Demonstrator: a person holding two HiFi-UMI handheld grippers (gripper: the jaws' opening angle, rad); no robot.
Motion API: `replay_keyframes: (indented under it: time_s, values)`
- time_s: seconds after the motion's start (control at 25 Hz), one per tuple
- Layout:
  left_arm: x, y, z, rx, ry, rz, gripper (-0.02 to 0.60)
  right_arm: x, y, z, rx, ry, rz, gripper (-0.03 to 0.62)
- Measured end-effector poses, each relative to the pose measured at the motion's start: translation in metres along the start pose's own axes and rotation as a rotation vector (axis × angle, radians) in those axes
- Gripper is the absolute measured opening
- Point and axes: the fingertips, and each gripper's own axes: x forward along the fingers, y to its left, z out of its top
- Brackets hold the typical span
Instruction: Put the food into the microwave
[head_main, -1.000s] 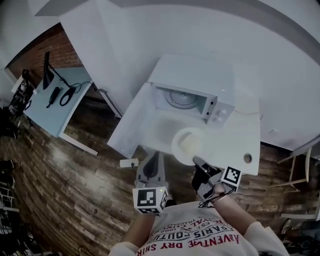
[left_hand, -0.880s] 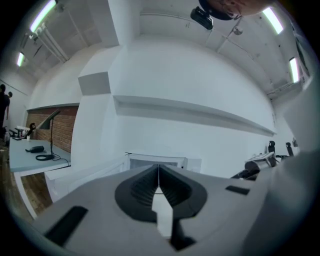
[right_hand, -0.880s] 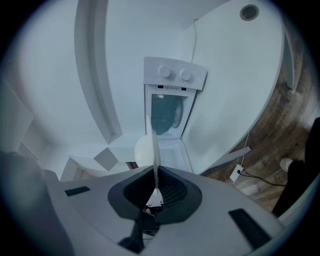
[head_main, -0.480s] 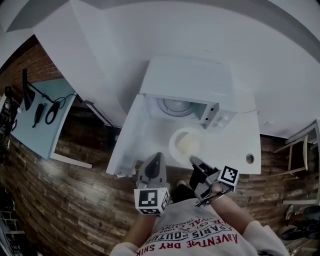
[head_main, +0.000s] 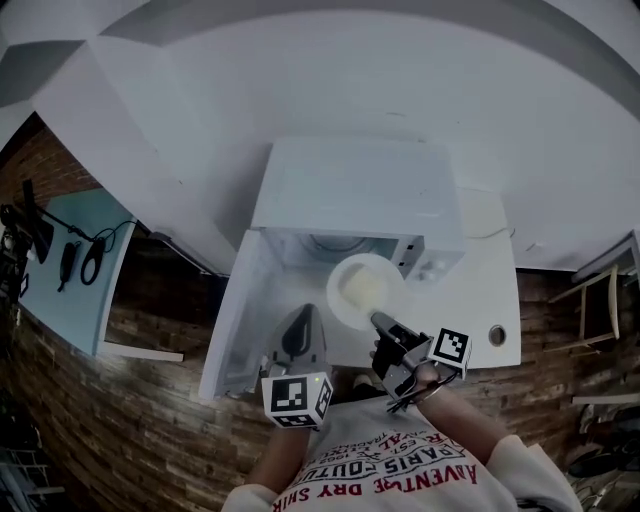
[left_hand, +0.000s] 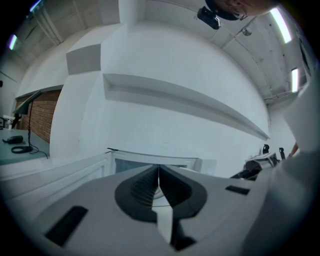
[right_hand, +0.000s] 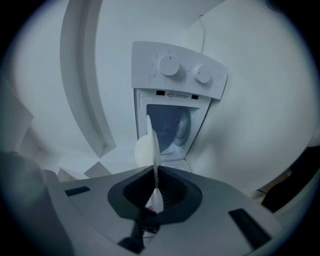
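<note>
A white microwave (head_main: 352, 188) stands on a white table (head_main: 488, 285), its door (head_main: 232, 322) swung open to the left. My right gripper (head_main: 379, 321) is shut on the near rim of a white plate (head_main: 350, 272), which carries pale food (head_main: 364, 288) and hangs just in front of the open cavity. In the right gripper view the plate (right_hand: 151, 136) shows edge-on between the pads, with the food (right_hand: 141, 151) at its left and the cavity (right_hand: 171, 125) ahead. My left gripper (head_main: 308, 314) is shut and holds nothing; it points over the door. In its own view, the left gripper (left_hand: 159, 172) shows pads together.
The microwave's two knobs (right_hand: 170, 65) face me in the right gripper view. A light-blue desk (head_main: 70, 275) with cables stands at the far left over wooden flooring (head_main: 130, 420). A round hole (head_main: 497, 335) is in the table's right corner. White walls are behind the microwave.
Both grippers and the plate have moved forward toward the microwave. The plate now hangs at the mouth of the open cavity instead of over the table's front.
</note>
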Motion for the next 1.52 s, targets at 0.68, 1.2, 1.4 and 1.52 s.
replay_keyframes:
  time_s: [0.68,1.2,1.4,1.52]
  values:
    - [0.085,0.022,-0.034,-0.008,0.116,-0.050,0.008,0.056,-0.031,0.047,0.060,-0.045,-0.073,0.021]
    - [0.112,0.044,-0.066,-0.006,0.202,-0.121,0.008,0.114,-0.070,0.071,0.071,-0.141,-0.131,0.021]
    - [0.109,0.046,-0.082,-0.011,0.238,-0.133,0.008,0.130,-0.079,0.085,0.015,-0.184,-0.124,0.021]
    - [0.108,0.047,-0.091,-0.008,0.253,-0.136,0.009,0.138,-0.084,0.091,0.004,-0.201,-0.125,0.021]
